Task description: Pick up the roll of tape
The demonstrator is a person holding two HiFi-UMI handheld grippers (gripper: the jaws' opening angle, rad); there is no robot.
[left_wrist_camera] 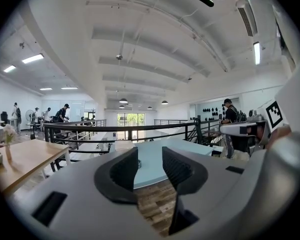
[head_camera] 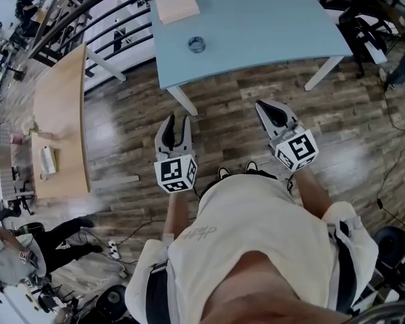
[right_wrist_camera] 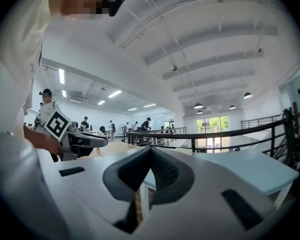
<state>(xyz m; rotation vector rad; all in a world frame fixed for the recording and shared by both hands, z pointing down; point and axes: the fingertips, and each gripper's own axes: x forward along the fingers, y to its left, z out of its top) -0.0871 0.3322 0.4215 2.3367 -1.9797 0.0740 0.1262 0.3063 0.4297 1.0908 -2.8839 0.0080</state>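
Head view looks steeply down; both gripper views face the table [head_camera: 270,25] level.

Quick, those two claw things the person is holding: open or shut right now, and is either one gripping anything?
Left gripper: open, nothing between its jaws.
Right gripper: shut, holding nothing.

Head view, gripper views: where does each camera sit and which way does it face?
Head view: head-worn, steeply down at blue table, roll of tape; torso, left gripper, right gripper show.
Left gripper view: on left gripper, level toward table; open jaws show.
Right gripper view: on right gripper, level toward table; shut jaws show.
Shared: the blue table.
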